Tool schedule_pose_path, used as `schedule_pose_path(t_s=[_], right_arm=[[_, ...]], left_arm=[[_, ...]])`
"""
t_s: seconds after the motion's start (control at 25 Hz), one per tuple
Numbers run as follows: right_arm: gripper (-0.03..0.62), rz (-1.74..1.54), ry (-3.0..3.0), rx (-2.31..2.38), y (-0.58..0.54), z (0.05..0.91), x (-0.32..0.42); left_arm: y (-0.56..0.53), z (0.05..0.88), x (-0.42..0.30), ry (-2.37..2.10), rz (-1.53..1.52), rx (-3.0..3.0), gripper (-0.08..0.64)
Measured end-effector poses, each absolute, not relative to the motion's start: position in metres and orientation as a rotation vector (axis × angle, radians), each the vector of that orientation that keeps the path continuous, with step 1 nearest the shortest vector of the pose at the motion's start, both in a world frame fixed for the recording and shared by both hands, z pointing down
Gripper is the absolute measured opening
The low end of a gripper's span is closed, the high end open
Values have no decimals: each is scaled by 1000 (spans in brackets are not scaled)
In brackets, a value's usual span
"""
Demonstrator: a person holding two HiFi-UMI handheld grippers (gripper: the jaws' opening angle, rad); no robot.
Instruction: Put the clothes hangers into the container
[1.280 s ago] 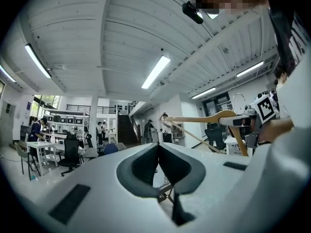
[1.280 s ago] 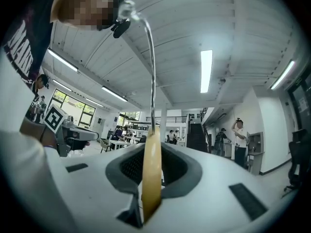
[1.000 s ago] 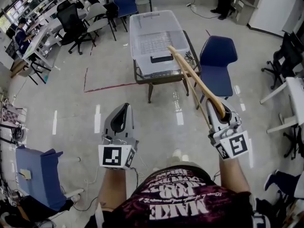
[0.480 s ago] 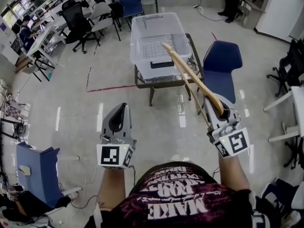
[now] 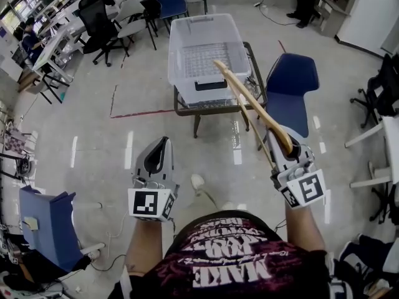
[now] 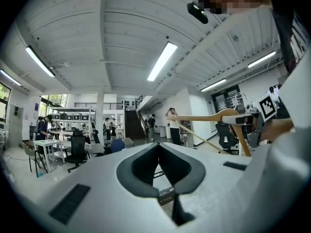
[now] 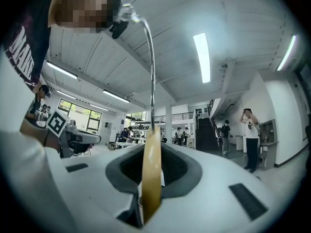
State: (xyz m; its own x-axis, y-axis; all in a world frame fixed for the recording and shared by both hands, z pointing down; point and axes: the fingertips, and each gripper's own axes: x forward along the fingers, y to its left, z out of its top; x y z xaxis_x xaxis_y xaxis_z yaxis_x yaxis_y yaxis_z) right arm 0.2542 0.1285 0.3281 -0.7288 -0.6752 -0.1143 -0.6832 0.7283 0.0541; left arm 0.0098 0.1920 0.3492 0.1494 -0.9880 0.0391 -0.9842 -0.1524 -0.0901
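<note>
The right gripper (image 5: 285, 143) holds a wooden hanger (image 5: 252, 103). Its fingers (image 7: 182, 171) are clamped on the thick middle of the wood, just under the wire hook (image 7: 148, 57). The left gripper (image 5: 162, 143) holds nothing. Its fingers (image 6: 141, 165) are pressed together with only air past them.

The hanger is up in the air, not in the box yet. One long arm of it points at the clear box (image 5: 206, 45), which sits on a small counter (image 5: 182, 109) across the floor. The person looks to be a few steps back from it.

A few things could go wrong from here.

- The fingers pinch only a small spot on a long stick. The hanger could twist or tip in the grip if the hand swings fast.
- The long arm sticks far out in front. It could bump the box's wall and push the box, or knock the blue chair (image 5: 292, 83) just beside the counter.
- The fingers might open too soon, before the hanger is over the box. Then it would drop on the floor.
- The hook points back toward the person, so it could catch on the shirt.
</note>
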Motion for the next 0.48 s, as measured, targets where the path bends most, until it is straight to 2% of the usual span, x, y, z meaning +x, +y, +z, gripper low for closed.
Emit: schedule_pose_path(t_s=[0.48], right_arm=[[60, 162, 2843, -1153, 63, 328, 213]], left_arm=[[115, 352, -28, 1978, -88, -2378, 6]])
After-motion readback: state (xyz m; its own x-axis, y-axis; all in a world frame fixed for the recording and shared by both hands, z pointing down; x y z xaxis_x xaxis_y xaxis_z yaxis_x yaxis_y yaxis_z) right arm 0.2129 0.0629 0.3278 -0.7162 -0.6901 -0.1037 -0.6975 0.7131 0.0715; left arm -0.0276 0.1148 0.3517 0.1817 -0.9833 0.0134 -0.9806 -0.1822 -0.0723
